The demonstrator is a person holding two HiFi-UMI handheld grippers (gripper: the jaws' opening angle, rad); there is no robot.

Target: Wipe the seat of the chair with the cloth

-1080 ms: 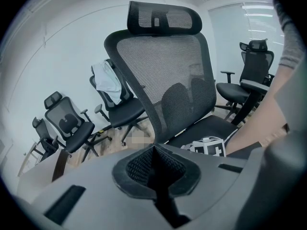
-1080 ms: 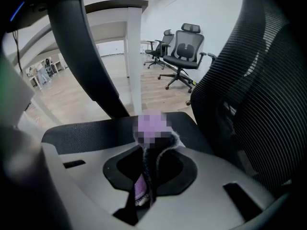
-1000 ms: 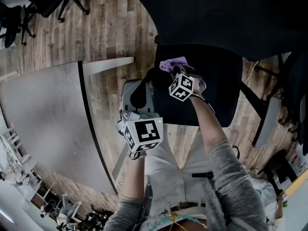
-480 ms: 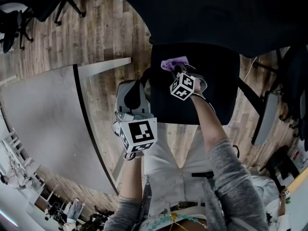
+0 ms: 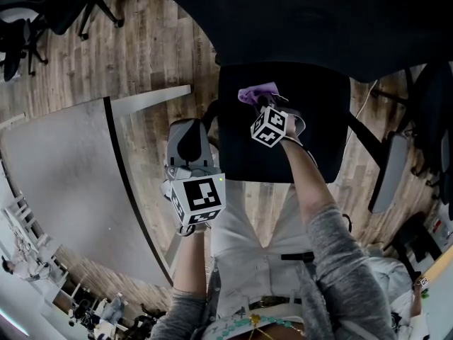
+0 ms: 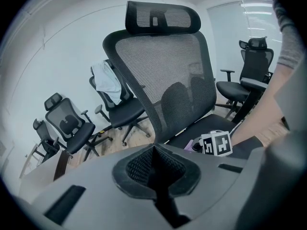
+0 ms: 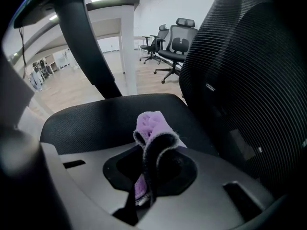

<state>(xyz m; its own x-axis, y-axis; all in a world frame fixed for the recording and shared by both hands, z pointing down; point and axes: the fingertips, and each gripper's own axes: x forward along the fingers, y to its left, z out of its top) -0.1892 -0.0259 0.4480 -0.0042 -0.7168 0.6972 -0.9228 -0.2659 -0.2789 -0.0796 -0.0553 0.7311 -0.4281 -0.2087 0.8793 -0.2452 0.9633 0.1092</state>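
The black office chair's seat [image 5: 311,140] lies in front of me, its mesh back [image 6: 163,80] rising behind it. My right gripper [image 5: 260,103] rests low over the seat's left rear part, shut on a purple cloth [image 5: 255,92]. In the right gripper view the cloth [image 7: 151,123] sticks up folded from between the jaws, above the seat [image 7: 96,121]. My left gripper [image 5: 190,129] hovers beside the seat's left edge over the floor. It is shut with nothing in it [image 6: 154,150].
A grey desk top [image 5: 64,168] fills the left of the head view, its white leg [image 7: 127,51] close to the seat. Several other office chairs [image 6: 72,128] stand around on the wood floor [image 5: 156,55]. An armrest [image 5: 386,172] sits right of the seat.
My left gripper has drifted a little left, off the seat's edge. The right gripper and cloth have stayed almost still on the seat.
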